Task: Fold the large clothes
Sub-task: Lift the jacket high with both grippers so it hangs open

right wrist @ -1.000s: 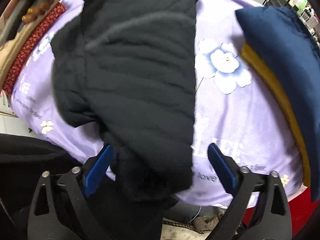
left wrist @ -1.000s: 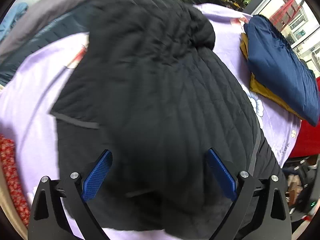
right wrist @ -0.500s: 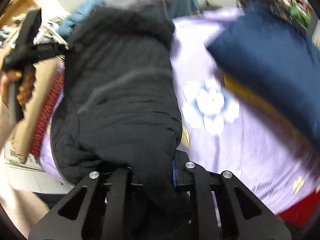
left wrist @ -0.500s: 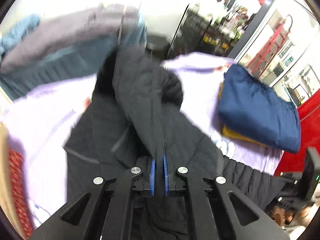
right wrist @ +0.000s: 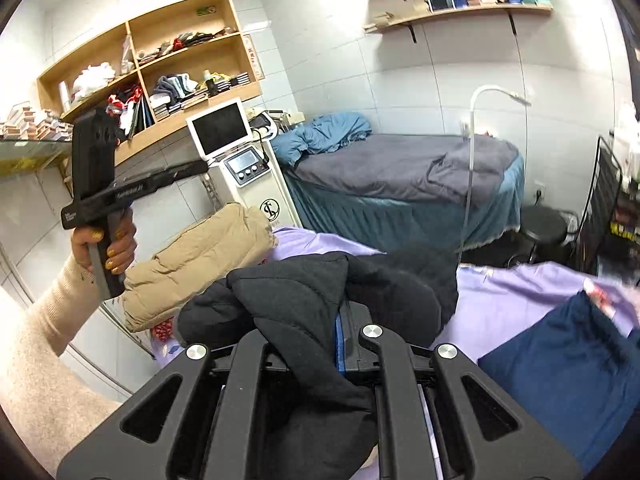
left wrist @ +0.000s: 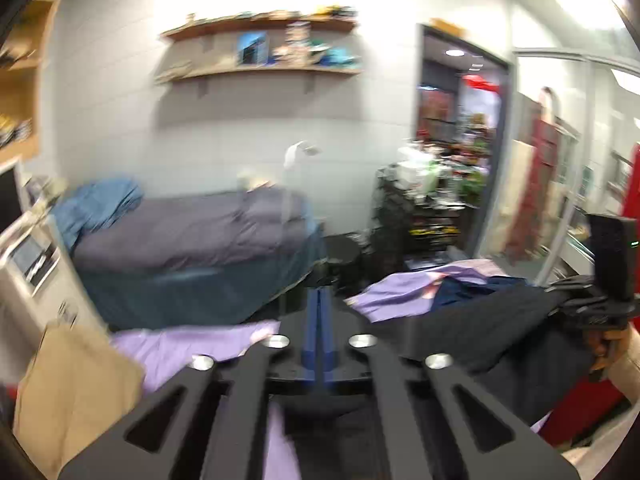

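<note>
A black quilted jacket [right wrist: 316,312] is lifted above the lilac-sheeted bed [right wrist: 516,296]. My right gripper [right wrist: 339,332] is shut on a bunched fold of it, which drapes over the jaws. In the left wrist view the jacket [left wrist: 480,332] stretches to the right toward the other hand-held gripper [left wrist: 612,276]. My left gripper [left wrist: 319,324] is shut with its blue pads together; black cloth hangs below the jaws, so it grips the jacket's edge. In the right wrist view the left gripper's handle [right wrist: 100,200] is raised at the left.
A folded tan coat [right wrist: 200,264] lies at the bed's left edge. A folded navy garment [right wrist: 568,372] lies at the right. Behind stand a grey-covered treatment bed [right wrist: 404,172], a white machine with a screen [right wrist: 240,160], a black stool [right wrist: 544,228] and wall shelves.
Both grippers closed on the jacket, then lifted it off the bed; the views now tilt up toward the room. The jacket hangs stretched between the two grippers.
</note>
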The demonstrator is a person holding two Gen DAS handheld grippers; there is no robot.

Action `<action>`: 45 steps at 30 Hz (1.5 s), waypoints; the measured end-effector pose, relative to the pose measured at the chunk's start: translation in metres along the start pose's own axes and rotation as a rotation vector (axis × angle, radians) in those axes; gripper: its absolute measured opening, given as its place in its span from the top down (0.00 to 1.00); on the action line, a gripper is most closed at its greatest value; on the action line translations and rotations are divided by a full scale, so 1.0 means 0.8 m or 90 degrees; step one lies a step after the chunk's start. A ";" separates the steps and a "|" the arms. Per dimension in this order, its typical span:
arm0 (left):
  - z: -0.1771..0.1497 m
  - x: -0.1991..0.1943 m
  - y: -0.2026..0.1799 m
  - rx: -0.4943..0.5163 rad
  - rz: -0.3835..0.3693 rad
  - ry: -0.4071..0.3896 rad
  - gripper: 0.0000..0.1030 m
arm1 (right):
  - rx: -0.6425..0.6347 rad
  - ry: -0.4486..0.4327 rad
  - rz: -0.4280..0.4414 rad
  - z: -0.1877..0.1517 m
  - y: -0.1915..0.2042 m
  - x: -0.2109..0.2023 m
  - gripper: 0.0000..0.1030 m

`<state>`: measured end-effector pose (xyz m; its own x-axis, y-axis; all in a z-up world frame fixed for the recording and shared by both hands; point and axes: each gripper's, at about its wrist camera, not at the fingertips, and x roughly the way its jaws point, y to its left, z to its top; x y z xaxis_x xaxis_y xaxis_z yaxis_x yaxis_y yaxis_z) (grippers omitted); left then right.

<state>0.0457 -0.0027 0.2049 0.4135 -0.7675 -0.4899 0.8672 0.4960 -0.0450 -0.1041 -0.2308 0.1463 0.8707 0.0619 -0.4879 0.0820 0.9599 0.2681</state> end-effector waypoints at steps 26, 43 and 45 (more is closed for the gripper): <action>-0.343 0.310 -0.090 0.974 -0.058 0.014 0.28 | 0.307 0.044 -0.156 -0.125 -0.126 -0.002 0.90; -0.096 0.100 -0.065 0.506 -0.073 -0.026 0.95 | 0.223 -0.085 -0.002 -0.048 -0.100 -0.094 0.92; -0.077 0.034 -0.057 0.467 -0.067 -0.055 0.95 | 0.163 -0.102 0.042 -0.017 -0.079 -0.117 0.92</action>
<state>0.0002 -0.0215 0.1402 0.3130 -0.8396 -0.4439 0.8535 0.0437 0.5192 -0.1977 -0.2935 0.1635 0.9421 0.0580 -0.3302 0.1243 0.8543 0.5048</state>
